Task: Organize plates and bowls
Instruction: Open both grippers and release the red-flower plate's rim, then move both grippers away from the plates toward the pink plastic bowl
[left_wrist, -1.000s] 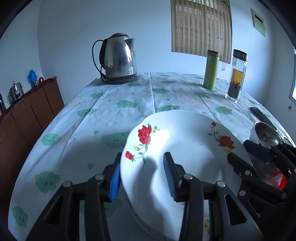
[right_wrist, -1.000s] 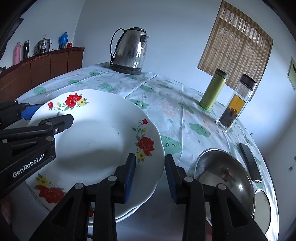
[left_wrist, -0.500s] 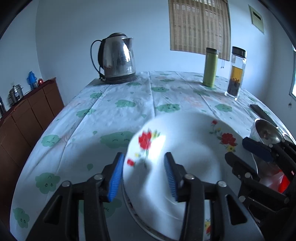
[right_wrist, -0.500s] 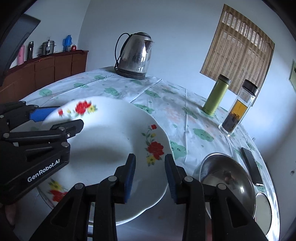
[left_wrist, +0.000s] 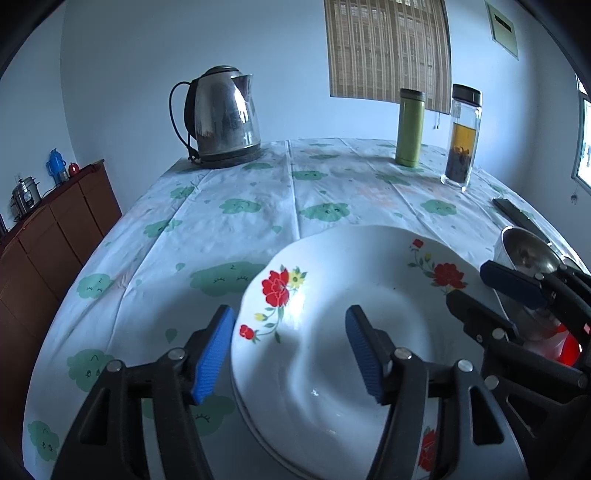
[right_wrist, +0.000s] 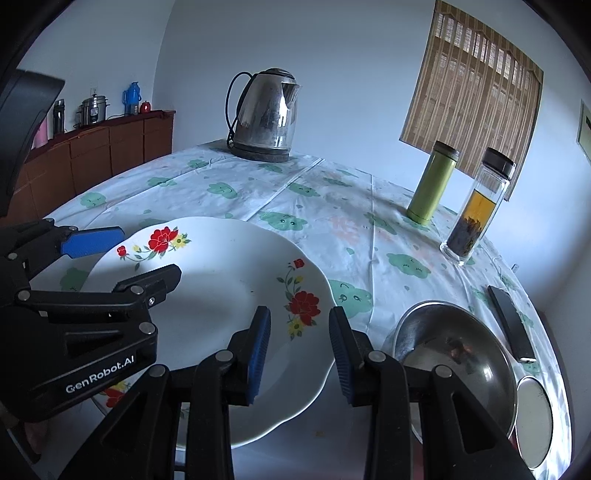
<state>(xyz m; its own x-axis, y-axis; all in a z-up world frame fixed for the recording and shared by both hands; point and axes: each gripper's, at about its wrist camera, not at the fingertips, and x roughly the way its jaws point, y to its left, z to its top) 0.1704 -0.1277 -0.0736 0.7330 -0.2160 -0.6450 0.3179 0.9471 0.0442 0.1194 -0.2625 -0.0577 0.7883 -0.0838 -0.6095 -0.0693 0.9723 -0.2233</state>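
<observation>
A white plate with red flowers (left_wrist: 332, 314) (right_wrist: 221, 295) lies on top of another plate, whose rim (left_wrist: 251, 417) shows underneath, at the near edge of the table. My left gripper (left_wrist: 290, 350) (right_wrist: 122, 258) straddles the plate's left rim. Its jaws are opening and the blue pads (left_wrist: 214, 350) stand clear of the plate. My right gripper (right_wrist: 300, 354) (left_wrist: 493, 297) straddles the right rim with a narrow gap, one finger over the plate and one outside it, neither visibly pressing. A steel bowl (right_wrist: 454, 354) (left_wrist: 528, 251) sits just right of the plates.
A steel kettle (left_wrist: 221, 118) stands at the table's far left. At the far right are a green flask (left_wrist: 410, 127) and a glass bottle of tea (left_wrist: 461, 140). Right of the bowl lie a black handset (right_wrist: 509, 325) and a round lid (right_wrist: 533, 417). A wooden sideboard (left_wrist: 55, 229) stands left.
The left jaws have spread apart off the plate's rim. The flowered plate has dropped a little and lies still on the plate beneath. The right jaws keep the same gap.
</observation>
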